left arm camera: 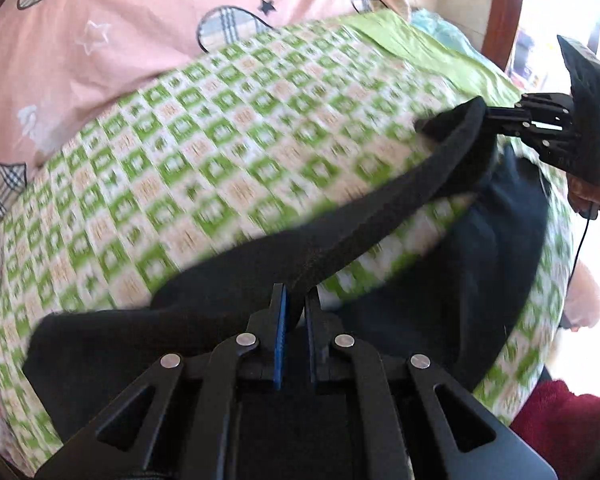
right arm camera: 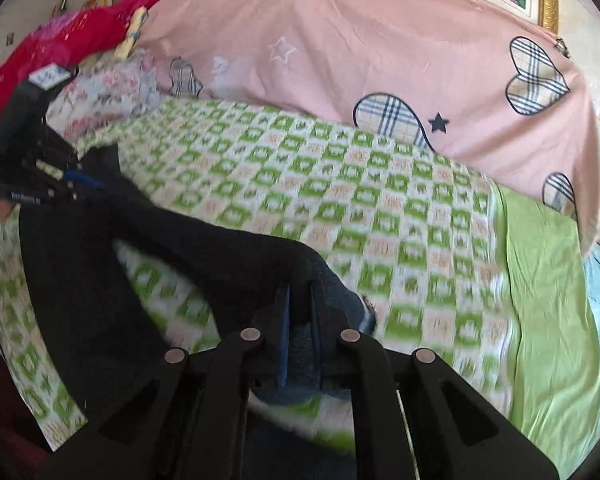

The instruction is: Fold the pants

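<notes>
- left wrist view: the left hand-held gripper (left arm camera: 296,312) is seen clamped on the thick black edge of the pants (left arm camera: 112,344), its blue pads pressed nearly together with the cloth pinched between them
- the pants are seen lying partly on the bed (left arm camera: 220,128), over its green checked cover, with the banded edge stretched in a lifted arc towards the right hand-held gripper (left arm camera: 496,114), which is seen gripping the far end of that edge
- right wrist view: the right hand-held gripper (right arm camera: 300,312) is seen closed on a bunched fold of the dark pants (right arm camera: 80,272); bluish fabric is wedged between its pads
- the left hand-held gripper (right arm camera: 86,182) is seen at the upper left, holding the other end, with the cloth hanging slack between the two and draping onto the bed (right arm camera: 380,208)
- a pink quilt (right arm camera: 380,40) is seen behind the bed cover
- the pants are judged to be soft, limp and fairly light; the fabric will sag and bunch, so the stiffer banded edge is judged the best place to be held, near both ends
</notes>
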Tool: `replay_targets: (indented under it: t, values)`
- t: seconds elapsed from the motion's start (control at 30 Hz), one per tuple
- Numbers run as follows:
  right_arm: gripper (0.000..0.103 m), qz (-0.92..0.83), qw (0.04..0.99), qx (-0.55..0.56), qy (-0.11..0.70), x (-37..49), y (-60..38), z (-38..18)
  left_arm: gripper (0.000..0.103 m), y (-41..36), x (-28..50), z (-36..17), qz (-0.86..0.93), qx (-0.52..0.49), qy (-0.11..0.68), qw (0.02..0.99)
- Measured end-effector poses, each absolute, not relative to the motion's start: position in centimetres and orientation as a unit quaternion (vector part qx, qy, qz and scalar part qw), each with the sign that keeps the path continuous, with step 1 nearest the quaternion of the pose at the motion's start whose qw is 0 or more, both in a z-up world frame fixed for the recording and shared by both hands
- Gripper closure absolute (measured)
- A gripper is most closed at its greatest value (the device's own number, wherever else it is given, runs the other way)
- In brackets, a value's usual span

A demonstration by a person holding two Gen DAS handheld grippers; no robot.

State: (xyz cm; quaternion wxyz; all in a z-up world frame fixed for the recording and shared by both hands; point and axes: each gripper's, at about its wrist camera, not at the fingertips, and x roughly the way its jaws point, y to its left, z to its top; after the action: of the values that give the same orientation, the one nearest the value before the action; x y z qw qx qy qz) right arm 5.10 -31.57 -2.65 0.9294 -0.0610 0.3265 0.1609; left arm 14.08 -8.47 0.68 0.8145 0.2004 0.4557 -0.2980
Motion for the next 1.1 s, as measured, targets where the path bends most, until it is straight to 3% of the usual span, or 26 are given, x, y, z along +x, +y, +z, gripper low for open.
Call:
replay_targets:
  t: [0.27, 0.3, 0.33, 0.4, 0.43, 0.53, 0.63, 0.8, 1.1]
  values:
    - [0.087, 0.148, 0.916, 0.09, 0.362, -0.1, -34.5, -4.7, 0.088, -6.3, 10.7, -2.4, -0.282, 0.157, 0.493, 0.808]
    - [0.082, 0.142, 0.913, 0.11, 0.365, -0.4, -34.9, -4.5, 0.087, -5.7, 10.5, -2.4, -0.281, 0.142, 0.498, 0.808]
    - [0.069, 0.133, 0.913, 0.121, 0.366, -0.6, -35.2, -4.3, 0.083, -5.3, 10.5, -2.3, -0.278, 0.128, 0.502, 0.809]
    - [0.049, 0.117, 0.916, 0.147, 0.356, -1.0, -35.7, -3.5, 0.055, -4.5, 10.2, -2.2, -0.267, 0.105, 0.51, 0.811]
    - [0.041, 0.112, 0.917, 0.159, 0.348, -1.0, -36.0, -2.9, 0.05, -4.0, 10.2, -2.1, -0.26, 0.091, 0.514, 0.812]
    - [0.039, 0.099, 0.919, 0.182, 0.336, -0.3, -36.1, -1.3, 0.049, -2.5, 10.4, -1.6, -0.242, 0.046, 0.523, 0.816]
    - [0.037, 0.07, 0.917, 0.178, 0.349, 1.6, -35.3, 0.0, 0.039, -1.1, 11.6, -1.5, -0.216, -0.008, 0.551, 0.806]
    - [0.028, 0.042, 0.916, 0.129, 0.377, 5.3, -32.5, 0.5, 0.039, 1.0, 15.0, -2.6, -0.136, -0.083, 0.603, 0.781]
    - [0.028, -0.005, 0.871, -0.004, 0.492, 11.7, -28.1, -3.4, 0.041, 4.0, 19.5, -5.1, -0.044, -0.169, 0.626, 0.76]
